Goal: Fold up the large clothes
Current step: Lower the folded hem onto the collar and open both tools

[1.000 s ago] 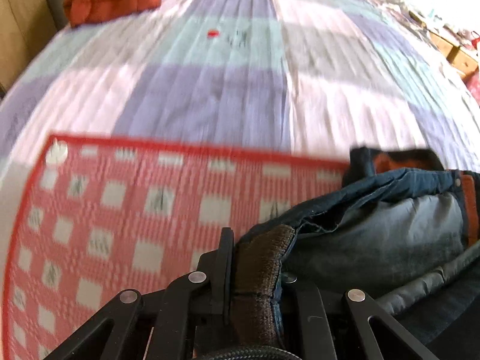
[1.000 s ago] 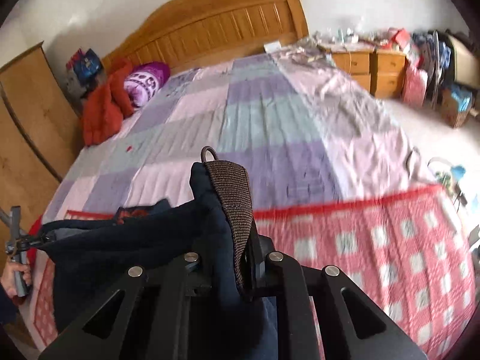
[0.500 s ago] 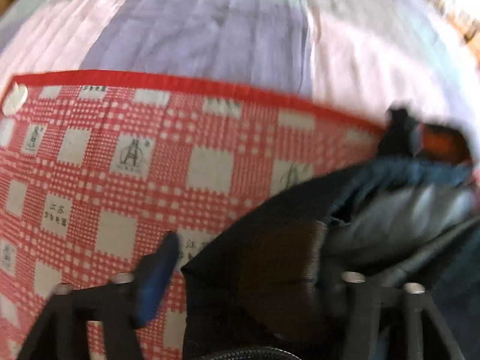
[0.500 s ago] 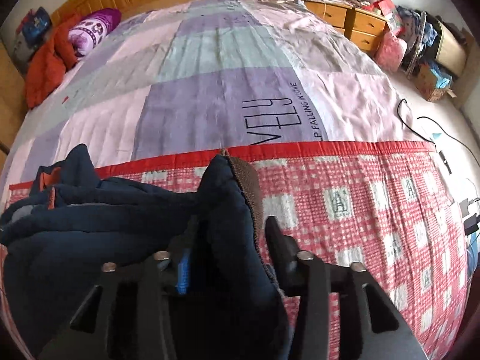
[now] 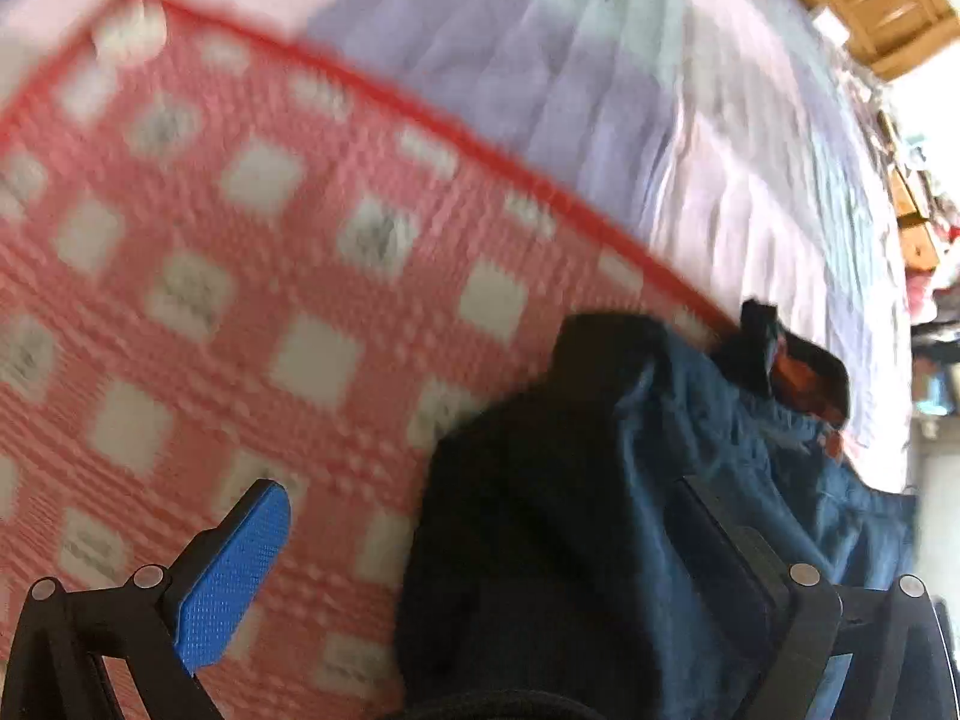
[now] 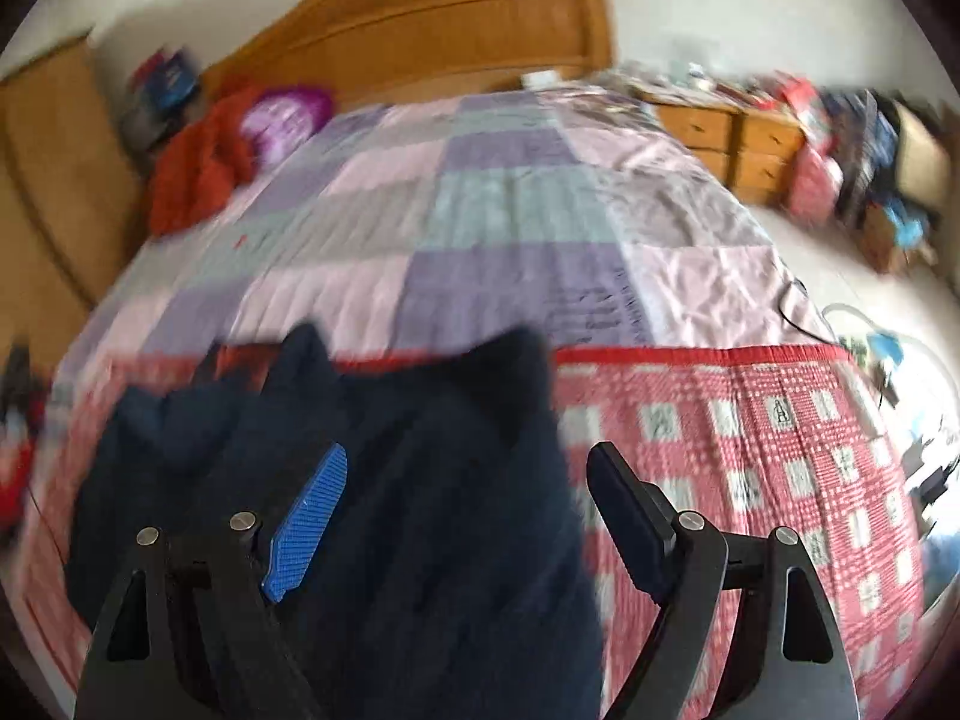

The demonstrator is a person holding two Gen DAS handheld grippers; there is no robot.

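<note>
A dark navy jacket [image 5: 600,510] with an orange lining patch lies bunched on the red-and-white checked mat [image 5: 240,240] spread over the bed. My left gripper [image 5: 486,540] hangs just above it, jaws opening wide; the jacket's edge sits between the fingers but the blue pad [image 5: 234,576] is clear of the cloth. In the right wrist view the jacket [image 6: 390,450] rises in two dark peaks. My right gripper [image 6: 468,480] is over it, jaws opening, cloth between the fingers and no pad pressing on it. Both views are blurred.
Beyond the mat [image 6: 750,450] stretches a pastel patchwork quilt [image 6: 480,210] up to a wooden headboard [image 6: 420,18]. A red garment [image 6: 198,168] and purple pillow [image 6: 282,114] lie at the far left. Wooden drawers [image 6: 732,138] and floor clutter stand to the right.
Both grippers were shut on the jacket's ribbed edges a second ago. Now both have opened and let go, and the jacket has dropped onto the checked mat.
</note>
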